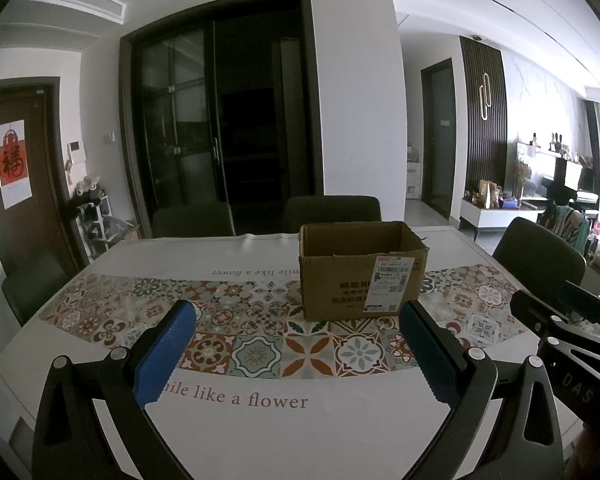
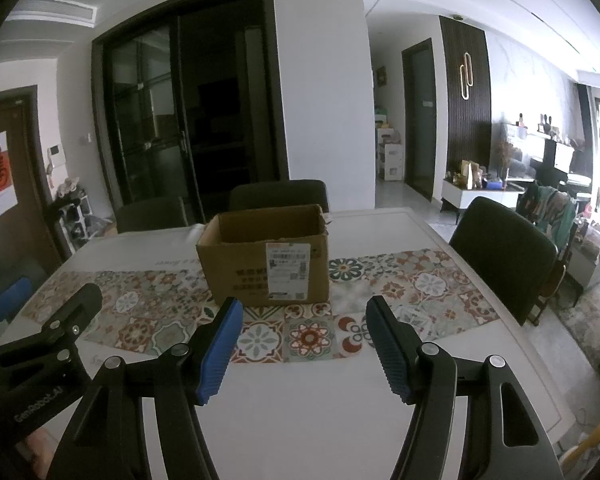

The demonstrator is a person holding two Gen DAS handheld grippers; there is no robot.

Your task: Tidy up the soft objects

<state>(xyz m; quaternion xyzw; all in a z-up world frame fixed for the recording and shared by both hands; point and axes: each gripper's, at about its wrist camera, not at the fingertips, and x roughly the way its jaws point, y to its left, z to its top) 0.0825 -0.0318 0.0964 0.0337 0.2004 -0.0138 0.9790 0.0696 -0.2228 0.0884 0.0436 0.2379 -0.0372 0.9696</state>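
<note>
Left wrist view: the left gripper (image 1: pixel 296 344) hangs over the table (image 1: pixel 340 432) with jaws apart, nothing between them — the right gripper (image 2: pixel 304 340) beside it likewise. Beyond stands an open cardboard box (image 1: pixel 360 272) on the patterned runner (image 1: pixel 236 320); its inside is hidden, and no soft objects are visible.

Brown cardboard box (image 1: pixel 360 270) out in the middle, white shipping label (image 1: pixel 392 282) and dark print on its front. Under it runs a cloth (image 1: pixel 236 340) of floral tiles in rust, teal, cream and grey, white borders, reddish-brown lettering. Both grippers show blue ribbed pads (image 2: pixel 220 350) on black fingers. Dark green chairs (image 2: pixel 504 256) around; a red-and-white poster (image 1: pixel 13 162) on the brown door.
</note>
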